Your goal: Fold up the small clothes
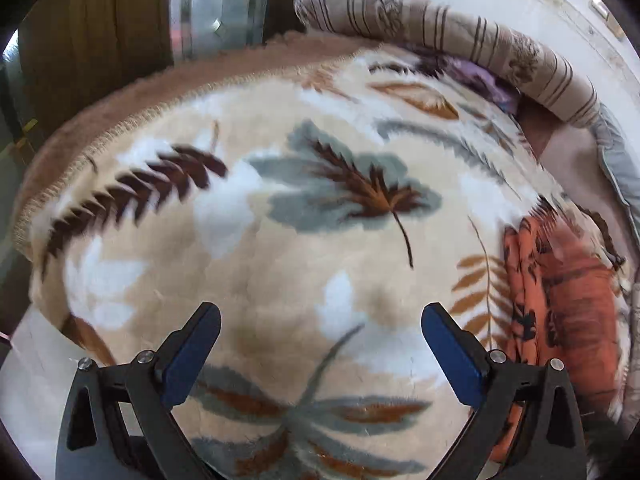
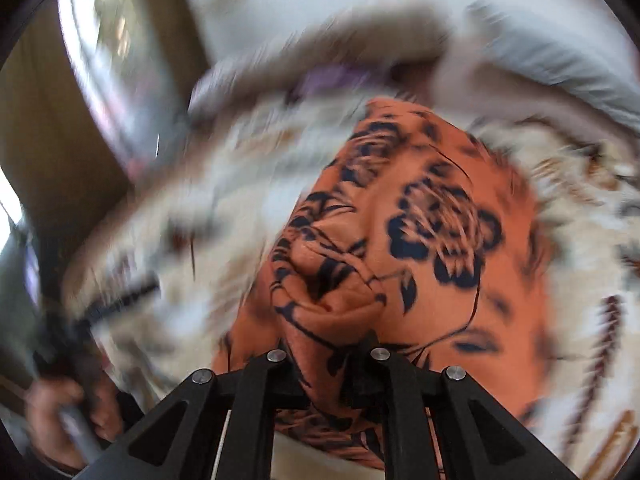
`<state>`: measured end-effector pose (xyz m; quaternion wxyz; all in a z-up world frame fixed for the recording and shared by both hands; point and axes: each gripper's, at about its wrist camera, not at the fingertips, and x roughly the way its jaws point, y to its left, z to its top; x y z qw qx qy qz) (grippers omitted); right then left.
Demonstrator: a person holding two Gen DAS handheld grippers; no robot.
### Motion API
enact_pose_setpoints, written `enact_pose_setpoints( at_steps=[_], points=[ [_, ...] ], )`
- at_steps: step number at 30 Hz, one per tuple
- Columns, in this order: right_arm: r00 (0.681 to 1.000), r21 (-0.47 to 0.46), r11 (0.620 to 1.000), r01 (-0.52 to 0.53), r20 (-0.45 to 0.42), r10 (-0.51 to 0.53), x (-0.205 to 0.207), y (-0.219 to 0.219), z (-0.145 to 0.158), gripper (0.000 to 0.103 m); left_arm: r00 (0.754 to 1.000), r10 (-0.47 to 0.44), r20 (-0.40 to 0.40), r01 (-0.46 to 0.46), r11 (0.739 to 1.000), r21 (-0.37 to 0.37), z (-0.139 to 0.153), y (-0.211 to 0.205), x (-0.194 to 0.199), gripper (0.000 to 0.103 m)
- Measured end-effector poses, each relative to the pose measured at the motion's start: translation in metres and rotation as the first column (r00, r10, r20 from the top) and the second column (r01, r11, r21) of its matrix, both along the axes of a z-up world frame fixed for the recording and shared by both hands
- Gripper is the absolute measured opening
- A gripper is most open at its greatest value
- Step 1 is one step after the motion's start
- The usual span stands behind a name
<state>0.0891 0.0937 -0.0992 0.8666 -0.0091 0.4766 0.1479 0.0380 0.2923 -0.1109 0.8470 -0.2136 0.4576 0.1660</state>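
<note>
The left gripper is hanging spread and empty over the leaf-patterned blanket, with the orange flowered garment lying at its three o'clock. The right gripper is pinching a bunched edge of that garment. I judge a fold is beginning; next the edge needs carrying across.

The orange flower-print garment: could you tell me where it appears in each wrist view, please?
Left wrist: the orange garment lies at the right edge, right of the open left gripper.
Right wrist: it fills the centre, bunched in the shut right gripper.
Shared landmark: the leaf-print blanket beneath it.
</note>
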Motion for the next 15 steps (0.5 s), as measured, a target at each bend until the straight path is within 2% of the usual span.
enact_pose_setpoints(
  at_steps=[1,3,5,7,10,12,14,15],
  points=[
    [1.000,0.001,1.000,0.010,-0.022,-0.010,0.002,0.005,-0.016,0.012,1.000,-0.030,0.004,0.030,1.000,-0.001,0.000,-0.003,0.001,0.100],
    [1.000,0.015,1.000,0.019,-0.005,-0.019,0.002,0.005,-0.004,0.011,0.999,-0.038,0.017,0.038,0.999,0.035,0.003,-0.006,-0.002,0.100],
    [1.000,0.065,0.998,0.019,0.019,-0.020,0.006,-0.003,0.023,0.011,0.999,-0.035,0.031,0.034,0.999,0.031,0.006,-0.005,-0.001,0.100],
    [0.995,0.107,0.994,0.033,0.085,-0.042,0.004,-0.012,0.056,0.011,0.999,-0.030,0.038,0.029,1.000,0.003,0.006,-0.003,-0.004,0.100],
    [0.983,0.173,0.984,0.043,0.168,-0.072,-0.005,-0.011,0.088,0.011,0.999,-0.038,0.039,0.038,0.999,0.001,0.007,-0.004,0.003,0.100],
    [0.982,0.162,0.987,-0.002,0.184,-0.029,-0.010,0.004,0.082,0.011,0.999,-0.042,0.035,0.042,0.999,-0.002,0.006,-0.003,0.002,0.100],
    [0.989,0.082,0.995,-0.062,0.139,0.050,-0.013,0.028,0.047,0.011,0.999,-0.031,0.030,0.031,0.999,-0.009,0.004,-0.001,0.000,0.100],
    [0.994,0.007,0.996,-0.085,0.067,0.084,-0.013,0.039,0.013,0.011,0.999,-0.028,0.028,0.028,1.000,-0.011,0.003,0.000,-0.001,0.100]
  ],
)
